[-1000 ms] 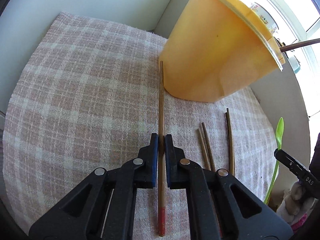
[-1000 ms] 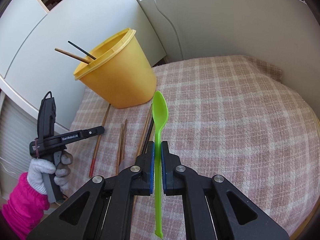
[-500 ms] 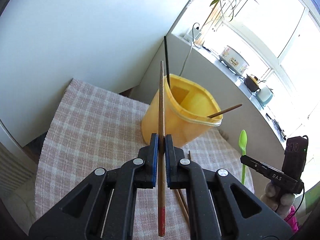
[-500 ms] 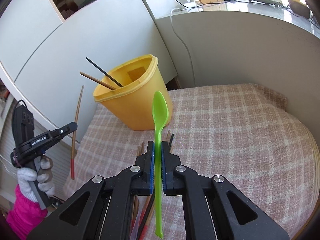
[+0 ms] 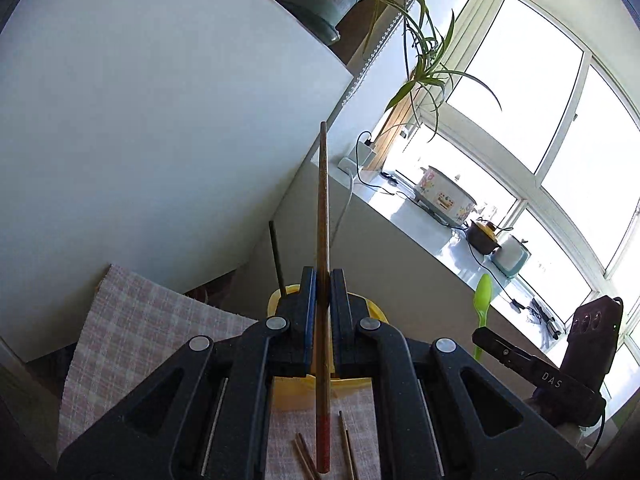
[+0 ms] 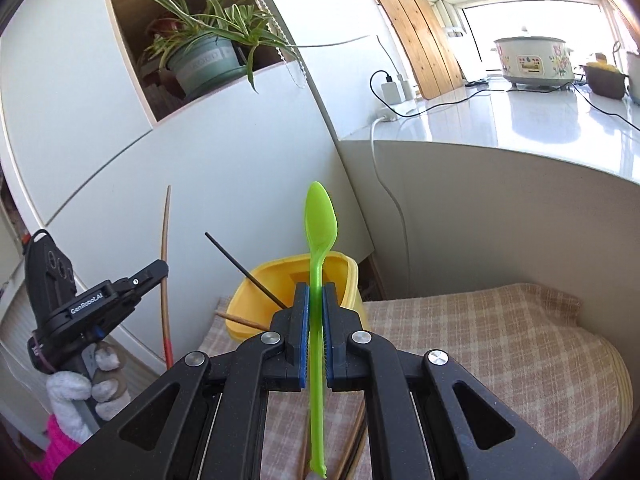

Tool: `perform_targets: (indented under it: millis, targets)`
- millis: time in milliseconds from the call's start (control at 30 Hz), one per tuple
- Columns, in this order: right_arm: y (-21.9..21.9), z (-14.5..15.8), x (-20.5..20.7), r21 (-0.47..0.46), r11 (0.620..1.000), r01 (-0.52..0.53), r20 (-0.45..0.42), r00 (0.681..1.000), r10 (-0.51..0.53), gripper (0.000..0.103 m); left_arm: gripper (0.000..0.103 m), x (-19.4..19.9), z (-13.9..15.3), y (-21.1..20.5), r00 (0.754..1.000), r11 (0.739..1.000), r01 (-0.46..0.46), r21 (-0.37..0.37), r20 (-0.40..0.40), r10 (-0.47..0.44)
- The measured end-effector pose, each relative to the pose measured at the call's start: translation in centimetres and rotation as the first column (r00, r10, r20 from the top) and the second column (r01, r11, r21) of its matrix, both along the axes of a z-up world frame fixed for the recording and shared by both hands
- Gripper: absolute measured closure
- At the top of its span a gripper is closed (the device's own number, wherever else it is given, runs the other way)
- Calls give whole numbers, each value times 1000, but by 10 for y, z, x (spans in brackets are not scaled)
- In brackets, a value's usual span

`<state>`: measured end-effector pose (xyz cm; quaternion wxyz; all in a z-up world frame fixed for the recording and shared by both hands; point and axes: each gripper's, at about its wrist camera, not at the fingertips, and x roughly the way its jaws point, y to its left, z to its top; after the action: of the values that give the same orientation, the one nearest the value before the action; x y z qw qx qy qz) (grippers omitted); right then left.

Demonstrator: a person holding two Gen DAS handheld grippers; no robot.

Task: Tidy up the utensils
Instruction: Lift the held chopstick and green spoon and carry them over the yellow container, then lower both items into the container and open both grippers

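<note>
My left gripper [image 5: 322,276] is shut on a long brown chopstick [image 5: 322,208] with a red end; the stick points up and away, held above the yellow tub [image 5: 280,298]. My right gripper [image 6: 315,292] is shut on a green plastic spoon [image 6: 320,216], bowl end forward, just in front of the yellow tub [image 6: 256,284]. A black stick [image 6: 240,264] and a brown one [image 6: 240,320] lean inside the tub. The right wrist view also shows the left gripper [image 6: 158,270] with its chopstick [image 6: 165,248] at the left; the left wrist view shows the right gripper [image 5: 480,336] with the spoon [image 5: 481,300].
Several loose chopsticks [image 5: 304,456] lie on the checked cloth [image 5: 132,320] below me. White cabinet panels [image 5: 160,120] stand close behind the tub. A counter [image 6: 520,116] with cookers, cables and a potted plant [image 6: 200,56] lies beyond. A gloved hand [image 6: 80,392] holds the left gripper.
Both grippers have risen from the cloth and tilted upward, carrying the chopstick and the spoon. The tub has dropped low in both views, and cabinet, plant and window have come into sight.
</note>
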<state>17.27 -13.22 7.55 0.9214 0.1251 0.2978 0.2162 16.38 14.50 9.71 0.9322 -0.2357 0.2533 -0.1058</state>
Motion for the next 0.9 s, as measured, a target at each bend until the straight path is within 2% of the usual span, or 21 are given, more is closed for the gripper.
perform_targets:
  millis: [100, 167, 300, 500, 900]
  targets:
    - [7, 7, 13, -12, 1000, 13, 41, 999, -13, 99, 99, 12, 6, -4, 1000, 1000, -11, 18, 25, 10]
    - [10, 8, 21, -7, 1000, 21, 53, 998, -21, 99, 99, 20, 4, -3, 999, 1000, -15, 1, 30, 15]
    - [11, 5, 40, 27, 999, 34, 43, 998, -35, 99, 99, 36, 0, -3, 999, 999, -25, -21, 33, 26]
    - [12, -1, 63, 94, 994, 47, 22, 999, -49, 99, 99, 51, -6, -10, 999, 999, -37, -3, 40, 37]
    - [23, -15, 91, 96, 992, 76, 27, 996, -79, 99, 99, 68, -21, -20, 997, 998, -50, 47, 65, 47]
